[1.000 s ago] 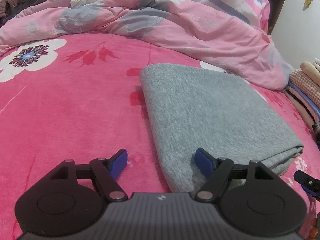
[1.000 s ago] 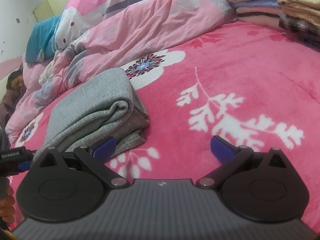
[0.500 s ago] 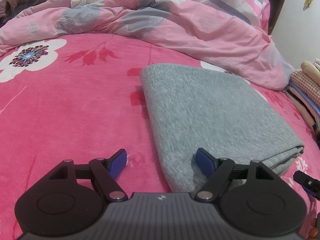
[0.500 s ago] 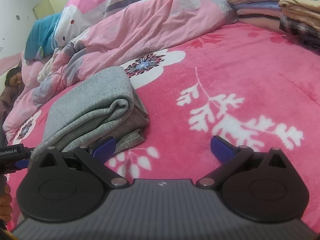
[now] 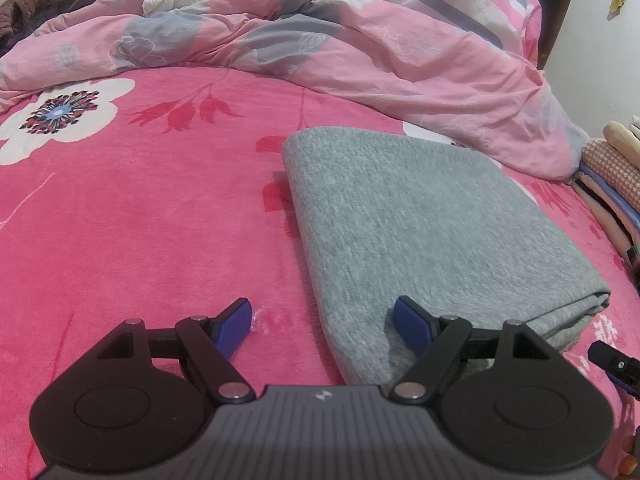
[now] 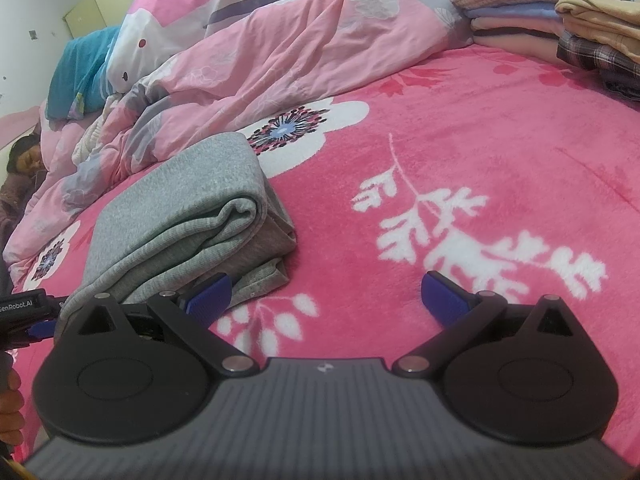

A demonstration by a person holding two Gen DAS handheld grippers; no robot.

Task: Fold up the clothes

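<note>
A folded grey garment lies flat on the pink floral blanket. My left gripper stands open at the garment's near left corner: that corner lies between the blue pads, which do not press on it. In the right wrist view the same garment shows its layered folded edge. My right gripper is open over the blanket, its left pad just above the garment's loose lower corner. A tip of the right gripper shows at the left view's edge.
A crumpled pink duvet is heaped along the far side of the bed. A stack of folded clothes sits at the far right. A person lies at the far left end. A hand holds the left gripper.
</note>
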